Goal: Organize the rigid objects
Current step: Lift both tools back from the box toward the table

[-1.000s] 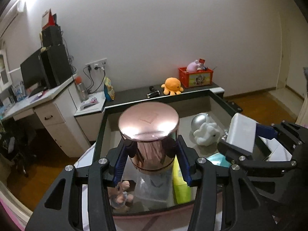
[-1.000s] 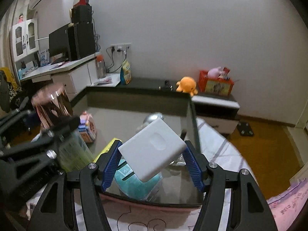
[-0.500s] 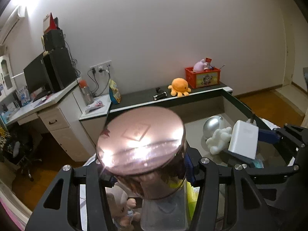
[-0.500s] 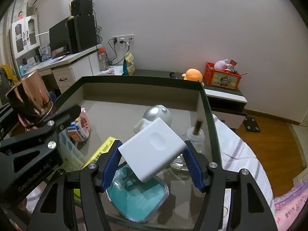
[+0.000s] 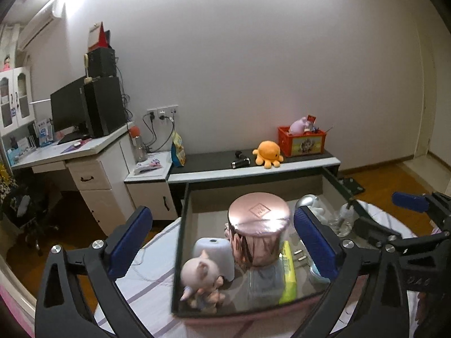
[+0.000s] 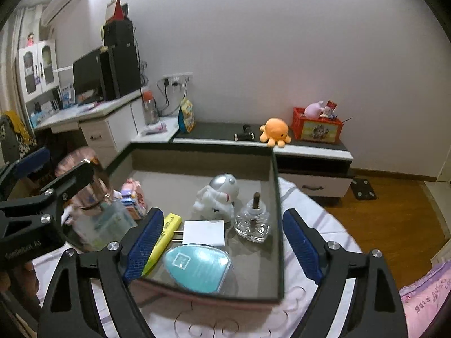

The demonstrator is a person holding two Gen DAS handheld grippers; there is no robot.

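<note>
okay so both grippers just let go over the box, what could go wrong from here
1. The pink tin stands on a clear container, high and stacked; a bump from the open left gripper could topple it onto the pig toy.
2. The white plug rests partly on the teal case and could slide.
3. The glass bottle stands near the right gripper, whose jaws just opened, so it could be knocked.

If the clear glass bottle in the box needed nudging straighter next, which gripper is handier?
Probably the right gripper: it hangs open over the box's right side, with the glass bottle just ahead. The left gripper faces the copper canister.
</note>
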